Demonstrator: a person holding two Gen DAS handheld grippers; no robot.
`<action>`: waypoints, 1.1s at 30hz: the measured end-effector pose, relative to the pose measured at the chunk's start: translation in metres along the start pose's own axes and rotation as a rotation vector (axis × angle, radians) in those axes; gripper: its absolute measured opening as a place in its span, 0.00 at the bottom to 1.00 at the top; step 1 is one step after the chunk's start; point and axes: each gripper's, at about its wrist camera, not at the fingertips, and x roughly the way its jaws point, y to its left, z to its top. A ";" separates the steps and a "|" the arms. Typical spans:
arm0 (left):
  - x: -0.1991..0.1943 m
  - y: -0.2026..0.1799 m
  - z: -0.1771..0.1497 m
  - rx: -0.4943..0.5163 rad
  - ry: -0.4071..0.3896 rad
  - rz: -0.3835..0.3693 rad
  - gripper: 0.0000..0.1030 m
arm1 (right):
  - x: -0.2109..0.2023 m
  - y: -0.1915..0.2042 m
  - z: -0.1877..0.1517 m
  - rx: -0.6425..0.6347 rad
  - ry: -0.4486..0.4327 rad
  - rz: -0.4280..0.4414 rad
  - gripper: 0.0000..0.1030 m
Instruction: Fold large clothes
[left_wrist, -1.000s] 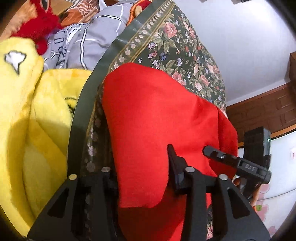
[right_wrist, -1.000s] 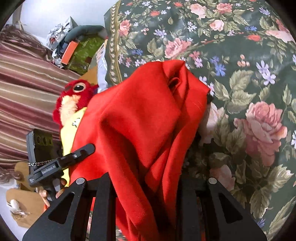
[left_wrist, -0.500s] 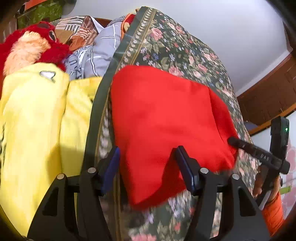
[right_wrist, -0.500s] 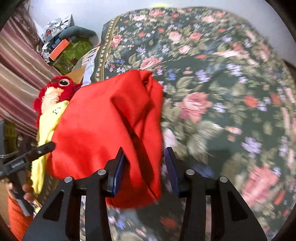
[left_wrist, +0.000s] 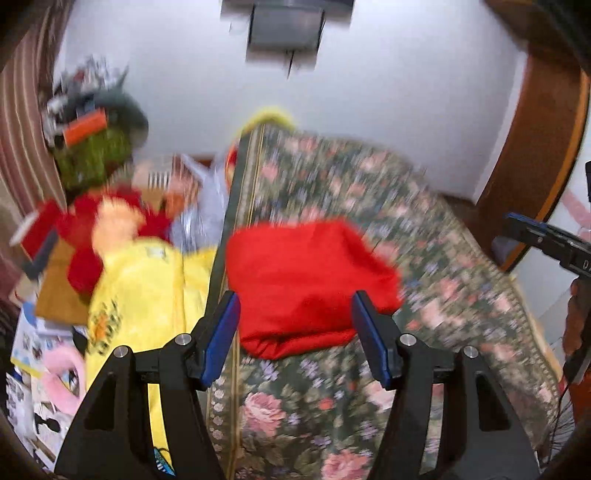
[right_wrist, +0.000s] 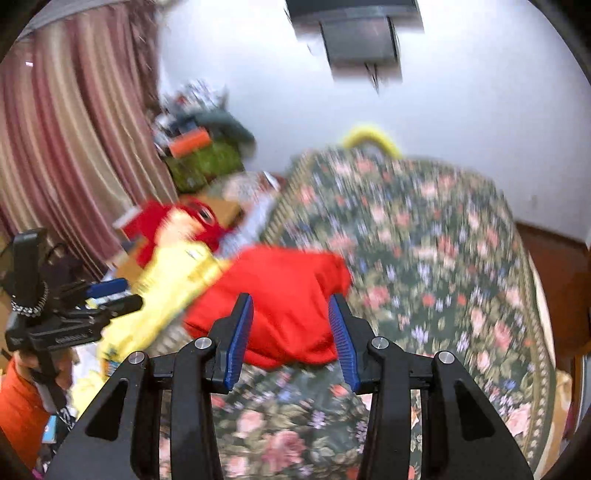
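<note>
Both tools (left_wrist: 295, 332) (right_wrist: 291, 334) spread, empty | red garment (left_wrist: 306, 284) folded on bedspread (left_wrist: 461, 295) beyond

My right claw (right_wrist: 291, 334) stood with its blue-padded jaws parted, nothing between them, above the bed's floral cover (right_wrist: 424, 258). The folded red garment (right_wrist: 280, 291) lay on that cover beyond the pads (right_wrist: 240, 336), apart from them. At its left lay a yellow cloth (right_wrist: 177, 280) and a red plush toy (right_wrist: 184, 221). My left claw (right_wrist: 110, 291) showed at the left edge, before a striped curtain (right_wrist: 74, 129). The picture was blurred.
</note>
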 end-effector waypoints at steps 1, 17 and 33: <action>-0.020 -0.008 0.004 0.008 -0.047 0.000 0.60 | -0.016 0.010 0.004 -0.018 -0.045 0.008 0.38; -0.203 -0.096 -0.033 0.090 -0.544 0.033 0.60 | -0.141 0.091 -0.028 -0.116 -0.402 -0.002 0.39; -0.219 -0.097 -0.070 0.027 -0.557 0.114 0.92 | -0.143 0.095 -0.044 -0.110 -0.423 -0.104 0.86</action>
